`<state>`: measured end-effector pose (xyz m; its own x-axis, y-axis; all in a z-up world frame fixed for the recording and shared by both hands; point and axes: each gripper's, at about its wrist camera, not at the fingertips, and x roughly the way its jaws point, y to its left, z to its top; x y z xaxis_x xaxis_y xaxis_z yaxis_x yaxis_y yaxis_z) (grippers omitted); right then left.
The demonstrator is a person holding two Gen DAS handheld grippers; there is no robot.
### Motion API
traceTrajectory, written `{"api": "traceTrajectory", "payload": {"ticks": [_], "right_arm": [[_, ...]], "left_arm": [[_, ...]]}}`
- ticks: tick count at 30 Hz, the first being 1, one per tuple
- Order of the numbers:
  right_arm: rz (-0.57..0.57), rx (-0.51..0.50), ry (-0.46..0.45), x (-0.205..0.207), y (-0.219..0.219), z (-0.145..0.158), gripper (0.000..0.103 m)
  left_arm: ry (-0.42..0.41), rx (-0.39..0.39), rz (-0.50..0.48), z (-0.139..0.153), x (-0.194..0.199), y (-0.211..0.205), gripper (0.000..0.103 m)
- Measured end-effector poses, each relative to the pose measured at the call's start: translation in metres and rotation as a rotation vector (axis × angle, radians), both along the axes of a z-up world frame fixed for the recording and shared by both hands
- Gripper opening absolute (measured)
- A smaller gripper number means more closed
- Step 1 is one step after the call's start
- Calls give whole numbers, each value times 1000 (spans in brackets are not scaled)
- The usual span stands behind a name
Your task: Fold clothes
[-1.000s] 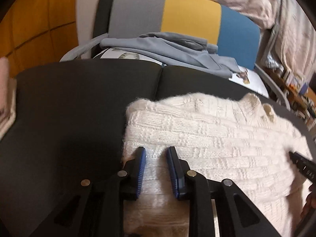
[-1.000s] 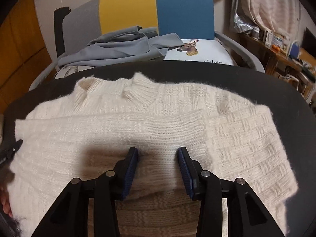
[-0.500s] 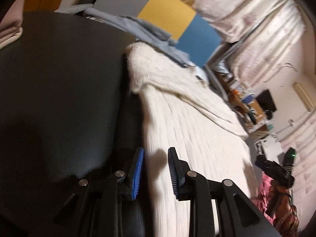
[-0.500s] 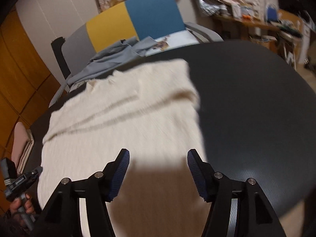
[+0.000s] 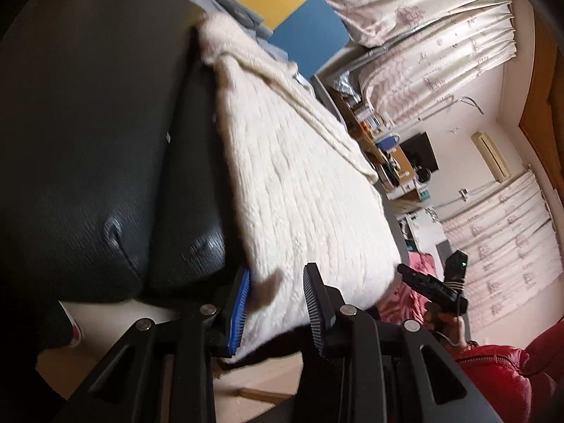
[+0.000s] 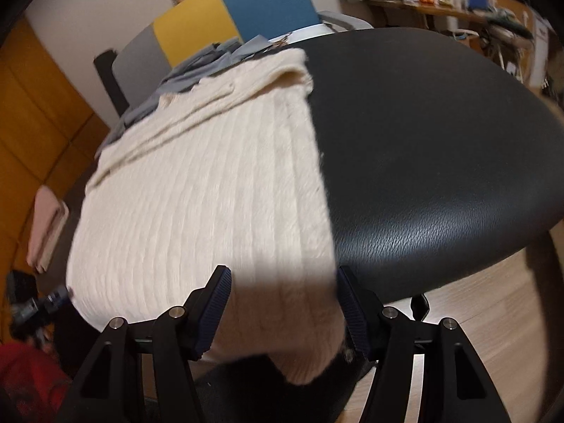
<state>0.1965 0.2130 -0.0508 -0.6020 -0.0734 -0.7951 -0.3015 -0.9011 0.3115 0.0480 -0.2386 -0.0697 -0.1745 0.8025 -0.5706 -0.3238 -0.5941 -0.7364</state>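
A cream knitted sweater (image 5: 299, 176) lies folded on a black cushioned seat (image 5: 88, 141), its hem hanging over the near edge. My left gripper (image 5: 277, 268) sits at the hem's left corner. Its jaws are opening, the fabric lies between them, and the pads do not press on it. In the right wrist view the same sweater (image 6: 211, 194) covers the left part of the black seat (image 6: 423, 141). My right gripper (image 6: 283, 268) stands wide at the hem's right corner, with the hanging knit between its spread fingers and neither pad pressing on it.
Behind the seat stands a chair with a grey, yellow and blue back (image 6: 239, 17), and a grey garment (image 6: 197, 67) is heaped on it. A folded pink cloth (image 6: 46, 232) lies at the left. Wooden floor (image 6: 493, 317) shows below the seat's edge. A red sleeve (image 5: 500, 380) is at the lower right.
Both grippers drew back from the sweater's middle to its near hem, the left to the left corner, the right to the right corner. The right jaws spread wider, the left slightly.
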Motion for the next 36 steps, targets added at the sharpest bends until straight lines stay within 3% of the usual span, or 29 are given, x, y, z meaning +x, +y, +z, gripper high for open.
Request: {"api": "traceTrajectory", "payload": {"ticks": [4,7,12,15,16,17,19,22,24,26,30,34,36], "right_arm": [[50,21,-2,6,-13,-6,63],[38,-29,-3,16,-7,-15,63],[33,-239,26,18,7,-35,63],[45,-219,9,12,1,-38,62],[47,-205,1,12,-1,-38,56],[50,-200,-11,12,-1,-38,50],[81,-234,-11,13,-1,-37,17],[129,-243,-4,12,-9,-26,16],[156,-272,23,10,-15,-18,16],[174,-335,81,8,-20,-5,15],[222,-471,282,4,-30,35,15],[299,-549,396,4,-45,64,15],[326,-584,422,11,-50,69,15]], "left_arm": [[-89,-80,-99,-16,3,21,30],[-155,-99,-118,-30,-3,30,30],[-170,-73,-114,-38,-9,43,30],[-179,-68,-151,-41,-9,56,31],[-182,-66,-164,-42,-8,61,29],[-189,-44,-185,-41,-7,64,26],[-179,-6,-230,-35,-4,69,10],[-84,50,-248,-9,1,65,7],[-16,161,-244,17,4,50,7],[62,263,-224,45,7,31,7],[188,380,-147,87,7,-6,7],[223,501,-88,106,10,-36,7],[191,534,-68,102,17,-49,7]]}}
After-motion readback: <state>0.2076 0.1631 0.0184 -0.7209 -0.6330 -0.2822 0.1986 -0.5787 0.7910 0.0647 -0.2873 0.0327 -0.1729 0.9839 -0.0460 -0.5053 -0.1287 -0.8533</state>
